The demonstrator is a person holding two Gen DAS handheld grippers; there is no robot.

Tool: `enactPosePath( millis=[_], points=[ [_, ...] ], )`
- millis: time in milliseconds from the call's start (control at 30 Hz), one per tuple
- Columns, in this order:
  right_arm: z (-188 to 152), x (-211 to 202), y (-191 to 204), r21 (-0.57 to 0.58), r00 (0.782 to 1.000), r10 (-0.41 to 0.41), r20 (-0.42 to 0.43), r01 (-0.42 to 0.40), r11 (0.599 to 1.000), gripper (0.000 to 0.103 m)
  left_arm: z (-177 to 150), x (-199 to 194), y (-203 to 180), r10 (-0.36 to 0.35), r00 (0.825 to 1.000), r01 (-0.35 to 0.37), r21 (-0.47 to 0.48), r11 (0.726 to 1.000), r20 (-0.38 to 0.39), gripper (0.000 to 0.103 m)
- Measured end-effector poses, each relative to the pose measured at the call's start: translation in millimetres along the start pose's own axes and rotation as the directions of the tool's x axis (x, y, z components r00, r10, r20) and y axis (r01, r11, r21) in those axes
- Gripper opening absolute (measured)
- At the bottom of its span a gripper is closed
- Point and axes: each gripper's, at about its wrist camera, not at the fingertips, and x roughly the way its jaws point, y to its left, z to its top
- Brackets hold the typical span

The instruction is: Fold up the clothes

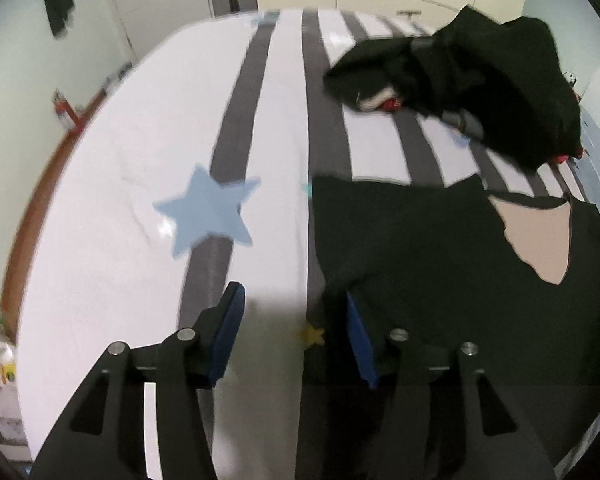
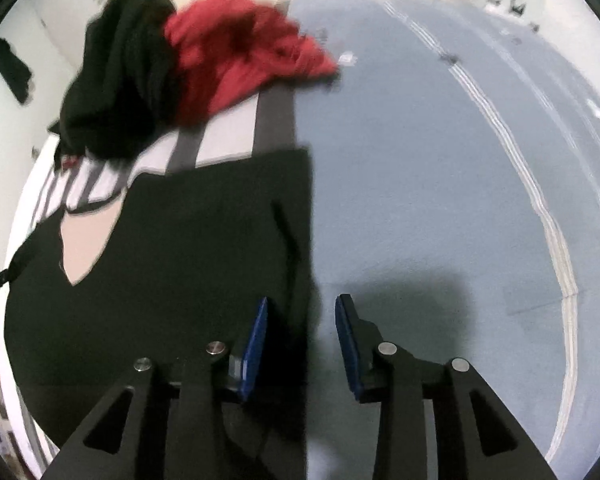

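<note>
A black V-neck top lies flat on the bed, with a beige patch showing inside its neckline. My left gripper hovers open over the top's left edge, which lies loose just inside its right finger, and the blue pads are not touching it. In the right wrist view the same top fills the lower left. My right gripper stands open over the top's right edge, which runs loose between its fingers.
The bed has a white and grey striped sheet with a blue star and a blue-grey cover. A heap of black clothes and a red garment lies beyond the top. A wooden bed edge runs on the left.
</note>
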Motion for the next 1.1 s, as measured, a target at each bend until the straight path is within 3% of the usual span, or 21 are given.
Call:
enactPosePath(
  millis=[100,167,200,233,333,433,500,667,733,833,967,1100],
  points=[
    [4,-11,12,-0.045,0.999,0.015,0.043,-0.013,0.999,0.032,7,-12,-22,0.072,0.994,-0.077,0.064,0.995,0.082,0.047],
    [7,-2,30,-0.092,0.999,0.042,0.03,-0.039,0.995,0.032,14,-10,-29,0.148,0.987,-0.152,0.059,0.987,0.064,0.05],
    [8,4,40,-0.115,0.998,0.051,0.021,-0.048,0.992,0.032,16,-3,-28,0.178,0.984,-0.178,0.032,0.984,0.01,0.051],
    [10,10,50,-0.139,0.998,0.059,0.012,-0.057,0.989,0.032,16,2,-26,0.168,0.985,-0.168,0.0,0.986,-0.028,0.05],
    [13,33,74,-0.176,0.996,0.084,-0.028,-0.087,0.981,0.032,13,4,-25,0.072,0.997,-0.073,-0.052,0.996,-0.028,0.05],
    [10,54,80,-0.149,0.994,0.097,-0.055,-0.105,0.983,0.032,15,-1,-55,-0.046,0.999,0.045,0.032,0.998,0.025,0.05],
    [7,62,78,-0.136,0.994,0.096,-0.059,-0.104,0.985,0.032,10,0,-69,-0.104,0.994,0.102,0.082,0.991,0.02,0.05],
    [0,57,69,-0.155,0.992,0.121,-0.025,-0.124,0.98,0.032,-18,46,-76,-0.072,0.992,0.083,0.107,0.991,-0.104,0.051],
    [2,46,60,-0.133,0.993,0.117,0.001,-0.116,0.984,0.032,-21,44,-77,-0.077,0.995,0.085,0.11,0.99,-0.071,0.051],
    [0,18,46,-0.081,0.991,0.114,0.064,-0.108,0.991,0.032,-15,28,-83,-0.052,0.997,0.058,0.09,0.994,-0.064,0.051],
    [-14,-16,48,-0.074,0.979,0.162,0.123,-0.154,0.985,0.032,-17,-27,-99,-0.192,0.98,0.189,0.06,0.98,0.055,0.051],
    [-41,-30,73,-0.082,0.963,0.228,0.143,-0.218,0.972,0.032,-45,-65,-117,-0.273,0.957,0.266,0.079,0.961,0.101,0.051]
  ],
)
